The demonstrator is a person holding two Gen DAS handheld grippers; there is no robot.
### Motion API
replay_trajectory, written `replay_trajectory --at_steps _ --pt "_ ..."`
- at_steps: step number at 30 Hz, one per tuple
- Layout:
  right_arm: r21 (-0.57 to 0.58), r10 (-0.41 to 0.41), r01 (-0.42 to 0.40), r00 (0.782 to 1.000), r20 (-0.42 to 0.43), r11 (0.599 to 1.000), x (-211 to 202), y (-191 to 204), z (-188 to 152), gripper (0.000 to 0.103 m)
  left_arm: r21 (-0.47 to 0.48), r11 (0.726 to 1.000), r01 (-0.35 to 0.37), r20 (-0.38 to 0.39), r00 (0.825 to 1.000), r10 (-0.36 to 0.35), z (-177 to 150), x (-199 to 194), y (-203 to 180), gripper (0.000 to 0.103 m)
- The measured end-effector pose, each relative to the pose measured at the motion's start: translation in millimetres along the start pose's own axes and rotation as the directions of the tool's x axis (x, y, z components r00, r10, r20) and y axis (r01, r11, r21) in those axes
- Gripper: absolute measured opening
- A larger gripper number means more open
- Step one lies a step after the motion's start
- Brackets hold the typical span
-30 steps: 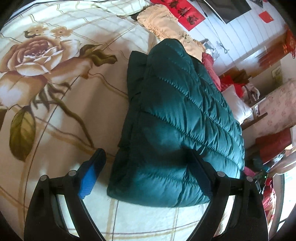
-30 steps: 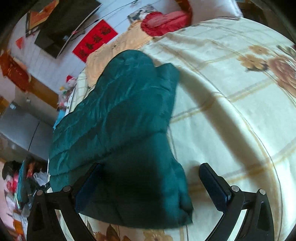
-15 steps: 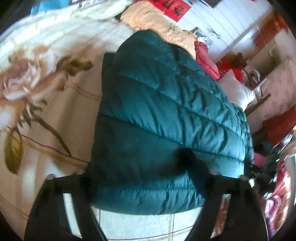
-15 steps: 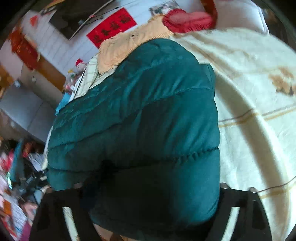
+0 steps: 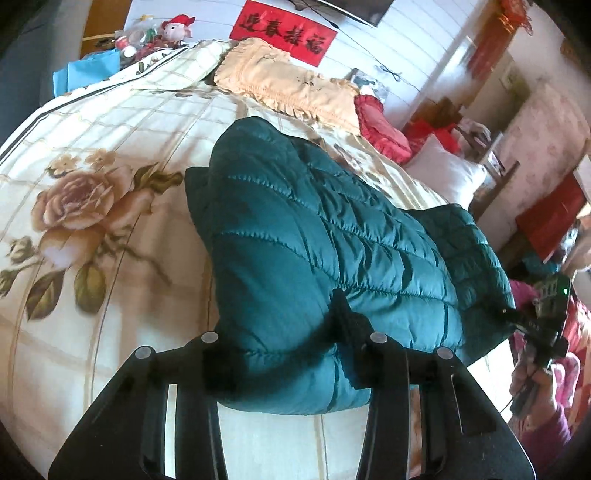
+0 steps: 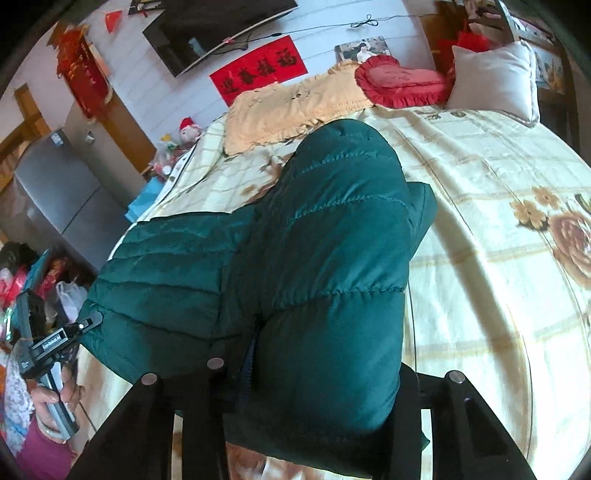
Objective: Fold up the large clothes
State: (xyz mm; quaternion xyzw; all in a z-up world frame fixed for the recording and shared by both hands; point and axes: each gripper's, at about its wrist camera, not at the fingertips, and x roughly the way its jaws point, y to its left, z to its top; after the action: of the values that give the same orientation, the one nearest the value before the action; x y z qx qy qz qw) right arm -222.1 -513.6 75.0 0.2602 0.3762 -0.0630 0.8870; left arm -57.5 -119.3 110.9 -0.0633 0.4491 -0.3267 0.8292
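Observation:
A dark green quilted puffer jacket (image 5: 325, 251) lies on a bed with a cream floral sheet (image 5: 92, 206). My left gripper (image 5: 284, 354) is shut on the jacket's near edge, the padding bulging between its fingers. In the right wrist view the same jacket (image 6: 314, 266) fills the middle, and my right gripper (image 6: 314, 384) is shut on its near edge and lifts it off the sheet (image 6: 498, 258). Each gripper shows in the other's view: the right one (image 5: 517, 317) and the left one (image 6: 88, 321), both at the jacket's hem.
A peach frilled pillow (image 5: 288, 88), a red heart cushion (image 5: 380, 125) and a white pillow (image 5: 447, 177) lie at the head of the bed. A red banner (image 6: 258, 72) and a television (image 6: 218, 29) hang on the white wall. Clutter stands beside the bed (image 6: 33, 273).
Both grippers were open before the jacket's near edge. They moved in, closed on it and now hold it raised from the sheet.

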Motion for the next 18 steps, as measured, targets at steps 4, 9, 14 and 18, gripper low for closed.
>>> replay_trajectory --at_steps 4,9,14,18 --pt "-0.008 0.019 -0.019 0.999 -0.040 1.000 -20 2 -29 0.041 0.021 1.000 -0.013 -0.037 0.999 0.014 -32 -15 -1 0.039" --pt "-0.011 -0.032 0.031 0.994 -0.108 0.999 -20 -2 -62 0.052 0.011 0.998 -0.059 -0.077 0.995 0.059 -67 -12 5 0.043" --pt "-0.068 -0.221 0.215 0.968 -0.114 0.974 -7 -5 -74 0.087 -0.038 0.991 -0.127 -0.062 0.990 0.125 -80 -11 8 0.069" --pt "-0.046 -0.264 0.261 0.962 -0.066 0.964 -27 -6 -74 0.087 -0.012 0.983 -0.181 -0.043 0.983 0.181 -83 -26 1 0.069"
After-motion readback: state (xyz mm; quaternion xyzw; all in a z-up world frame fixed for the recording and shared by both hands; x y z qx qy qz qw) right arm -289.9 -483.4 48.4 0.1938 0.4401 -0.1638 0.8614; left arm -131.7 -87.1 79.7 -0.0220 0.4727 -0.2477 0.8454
